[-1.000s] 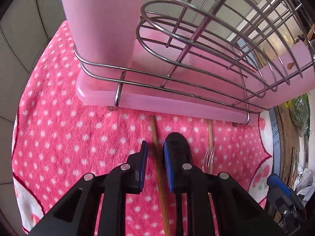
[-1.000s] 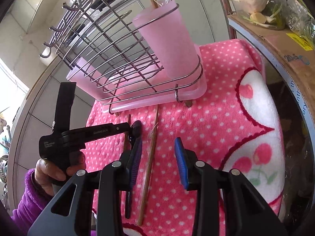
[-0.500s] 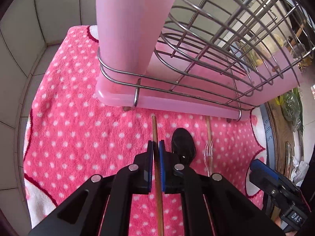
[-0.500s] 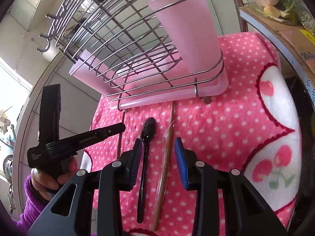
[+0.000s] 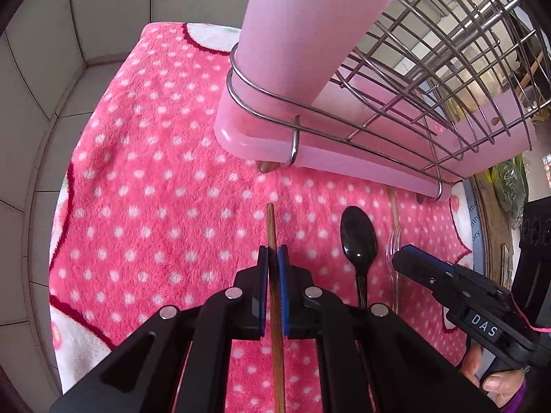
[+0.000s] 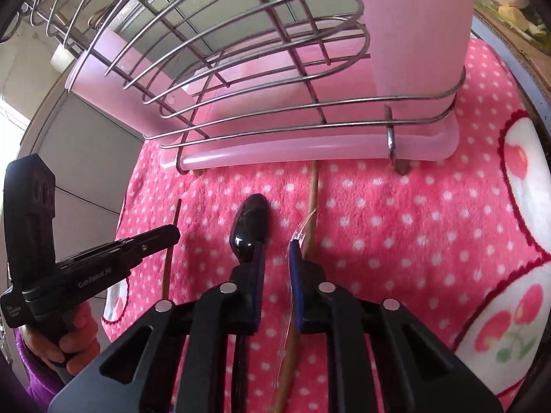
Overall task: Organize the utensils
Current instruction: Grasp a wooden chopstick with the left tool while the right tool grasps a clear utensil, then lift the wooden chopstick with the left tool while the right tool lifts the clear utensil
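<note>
Left gripper (image 5: 272, 258): jaws clamped tight on the brown chopstick (image 5: 271, 222).
Right gripper (image 6: 275, 253): jaws just been closing, narrow gap, nothing pinched yet.
Black spoon (image 6: 248, 232): just outside the left jaw.
Clear fork (image 6: 299, 232): at the right jaw.
Dish rack (image 6: 261, 79): just beyond both, on the pink towel (image 6: 413, 227).

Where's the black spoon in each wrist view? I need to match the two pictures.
Left wrist: black spoon lies right of centre on the pink towel, between the left gripper and right gripper.
Right wrist: spoon bowl at centre, just past the right gripper's left finger.
Shared landmark: the pink rack tray beyond the spoon.
</note>
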`<state>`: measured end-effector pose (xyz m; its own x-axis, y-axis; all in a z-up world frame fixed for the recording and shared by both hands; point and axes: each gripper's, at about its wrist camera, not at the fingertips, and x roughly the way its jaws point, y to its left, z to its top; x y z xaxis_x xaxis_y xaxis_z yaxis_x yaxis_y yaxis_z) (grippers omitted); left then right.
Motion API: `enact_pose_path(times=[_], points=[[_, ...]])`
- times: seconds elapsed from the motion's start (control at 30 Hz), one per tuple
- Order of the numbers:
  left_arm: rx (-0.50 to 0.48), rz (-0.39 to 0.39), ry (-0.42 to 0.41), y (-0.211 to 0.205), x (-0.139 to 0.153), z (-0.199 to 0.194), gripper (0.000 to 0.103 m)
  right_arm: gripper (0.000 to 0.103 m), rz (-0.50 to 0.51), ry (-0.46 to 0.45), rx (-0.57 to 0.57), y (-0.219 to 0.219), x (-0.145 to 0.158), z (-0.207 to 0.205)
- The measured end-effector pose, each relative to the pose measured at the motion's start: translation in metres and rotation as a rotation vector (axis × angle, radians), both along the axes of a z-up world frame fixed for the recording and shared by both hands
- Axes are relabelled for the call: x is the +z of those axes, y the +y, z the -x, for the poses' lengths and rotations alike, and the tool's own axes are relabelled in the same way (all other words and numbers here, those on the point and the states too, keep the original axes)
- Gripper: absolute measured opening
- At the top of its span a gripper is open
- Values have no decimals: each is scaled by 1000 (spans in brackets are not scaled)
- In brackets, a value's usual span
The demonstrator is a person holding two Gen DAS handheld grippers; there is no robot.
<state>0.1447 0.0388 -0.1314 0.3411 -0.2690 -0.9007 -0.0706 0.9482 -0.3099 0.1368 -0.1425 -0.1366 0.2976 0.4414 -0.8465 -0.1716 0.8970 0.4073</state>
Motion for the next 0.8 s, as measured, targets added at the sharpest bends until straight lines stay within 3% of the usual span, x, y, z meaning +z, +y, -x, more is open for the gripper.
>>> enact_pose_path(times=[0.33,0.4,0.6,0.8], points=[[14,17,22,5,-12,-2,5,12,68,16,-18,11,-16,-8],[14,17,21,4,-12,-2,5,6,65,6,-18,10,-15,-7],[25,40,-27,10,4,7,5,5,-44,-32,-43,-12,3,7],[41,83,-143,19,38,28,5,4,-121,-130,-65,-32,31,29]])
